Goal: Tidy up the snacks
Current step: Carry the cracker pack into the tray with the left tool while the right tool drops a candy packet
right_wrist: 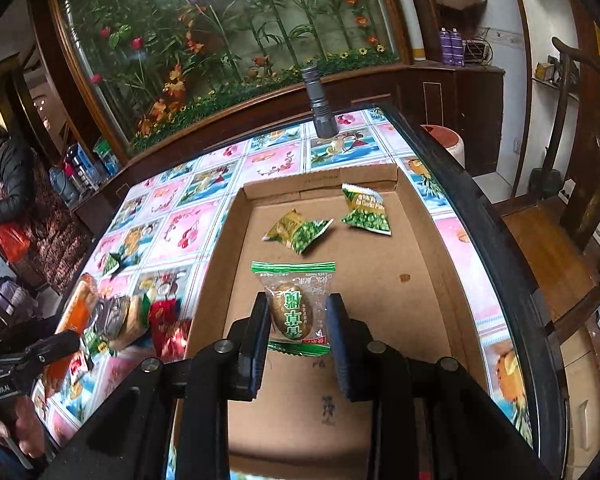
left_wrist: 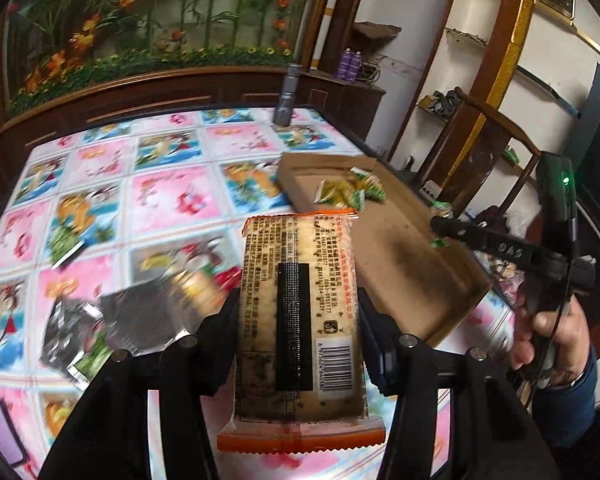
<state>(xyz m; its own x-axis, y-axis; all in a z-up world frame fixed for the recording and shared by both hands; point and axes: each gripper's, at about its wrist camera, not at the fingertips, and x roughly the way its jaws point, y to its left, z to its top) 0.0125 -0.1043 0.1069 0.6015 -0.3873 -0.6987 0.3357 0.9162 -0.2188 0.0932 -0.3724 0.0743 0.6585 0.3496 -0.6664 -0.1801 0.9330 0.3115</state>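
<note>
My left tongs (left_wrist: pixel 300 312) grip a cracker pack (left_wrist: pixel 298 312); right tongs (right_wrist: pixel 298 320) pinch a green snack (right_wrist: pixel 293 312), probably above the box (right_wrist: pixel 420 280), lower centre. Next: drop both inside.

Floral mural (right_wrist: pixel 228 32), dark wood panelling (right_wrist: pixel 260 108), shelves (left_wrist: pixel 460 36)

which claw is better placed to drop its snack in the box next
Right, likely. The right claw already holds its green snack packet over the cardboard box; the left claw holds its orange cracker pack over the tablecloth.
</note>
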